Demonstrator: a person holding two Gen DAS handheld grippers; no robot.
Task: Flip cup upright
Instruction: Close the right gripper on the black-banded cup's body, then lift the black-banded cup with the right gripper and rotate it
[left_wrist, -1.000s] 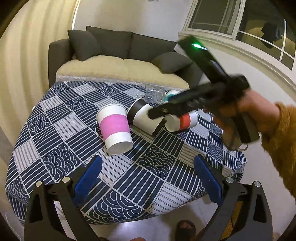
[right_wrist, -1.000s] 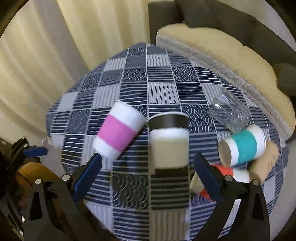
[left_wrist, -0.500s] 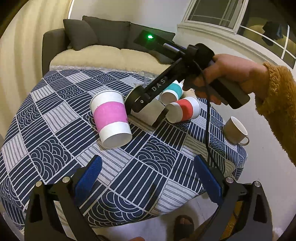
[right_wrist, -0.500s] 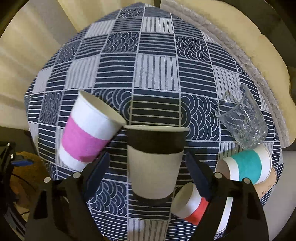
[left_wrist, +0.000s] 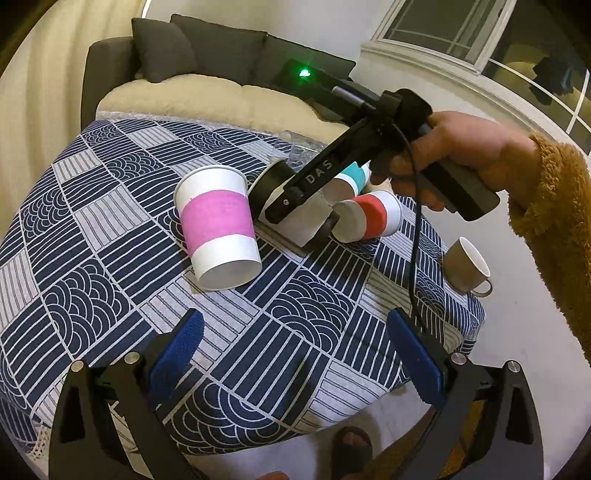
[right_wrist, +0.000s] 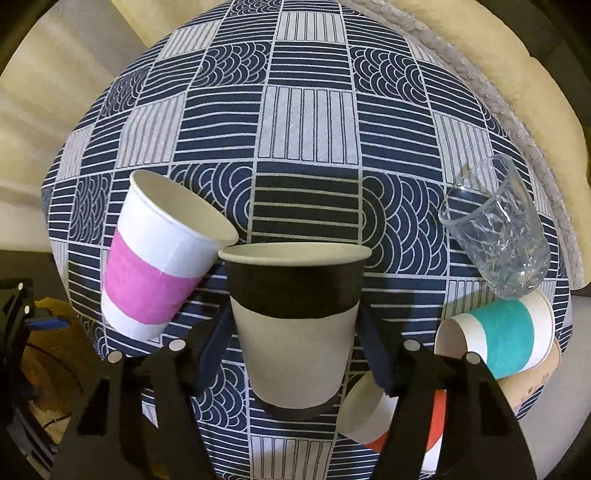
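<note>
A black-and-white paper cup lies on its side on the patterned tablecloth, rim away from the right wrist camera. My right gripper has its fingers on both sides of the cup's lower body, closed against it. In the left wrist view the right gripper reaches down over that cup, which is mostly hidden. My left gripper is open and empty above the table's near edge.
A pink-banded cup lies just left of the black cup, touching it. Red-banded and teal-banded cups and a clear glass lie on the right. A beige mug sits at the right edge. A sofa stands behind.
My right gripper has moved down over the black-and-white cup and its fingers have closed in against its sides. The left gripper has stayed open and shifted slightly.
</note>
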